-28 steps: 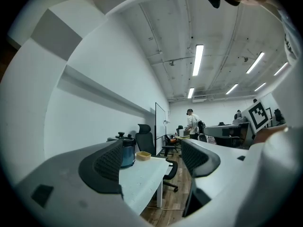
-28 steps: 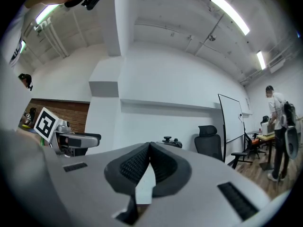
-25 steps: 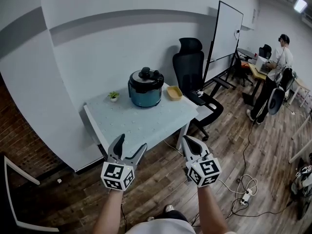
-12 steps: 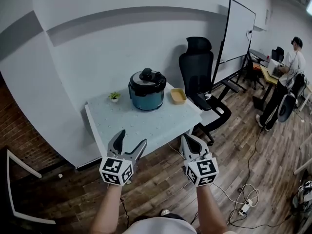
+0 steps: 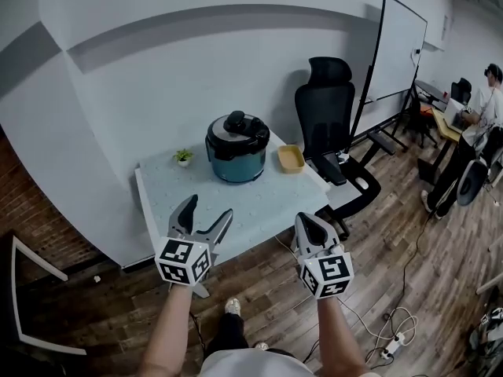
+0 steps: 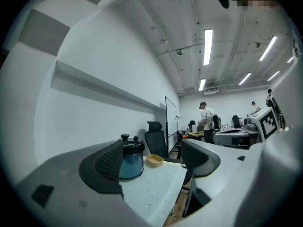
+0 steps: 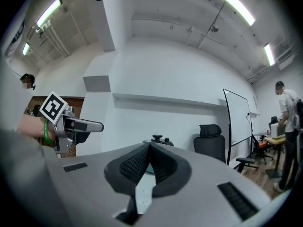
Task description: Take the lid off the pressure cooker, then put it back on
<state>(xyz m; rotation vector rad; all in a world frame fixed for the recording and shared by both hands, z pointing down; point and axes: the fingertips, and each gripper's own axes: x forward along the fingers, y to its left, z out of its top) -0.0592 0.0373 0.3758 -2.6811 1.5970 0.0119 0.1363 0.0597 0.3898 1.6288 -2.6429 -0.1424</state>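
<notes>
Wood floor (image 5: 369, 242) was seen round the table (image 5: 228, 203) in the head view, the pressure cooker (image 5: 237, 162) set far back, lid (image 5: 238, 128) on; in the left gripper view, the left tongs (image 6: 154, 160) were held wide apart, empty; in the right gripper view, the right tongs (image 7: 149, 162) were pressed together on nothing; if unopened, the lid might be knocked rather than gripped.

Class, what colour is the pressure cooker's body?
The pressure cooker body is teal-blue; head view shows it best.

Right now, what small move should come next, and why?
Probably bring both grippers forward toward the blue pressure cooker: its black lid is on, and it stands at the far side of the white table, beyond both. The open left gripper and shut right gripper hold nothing.
</notes>
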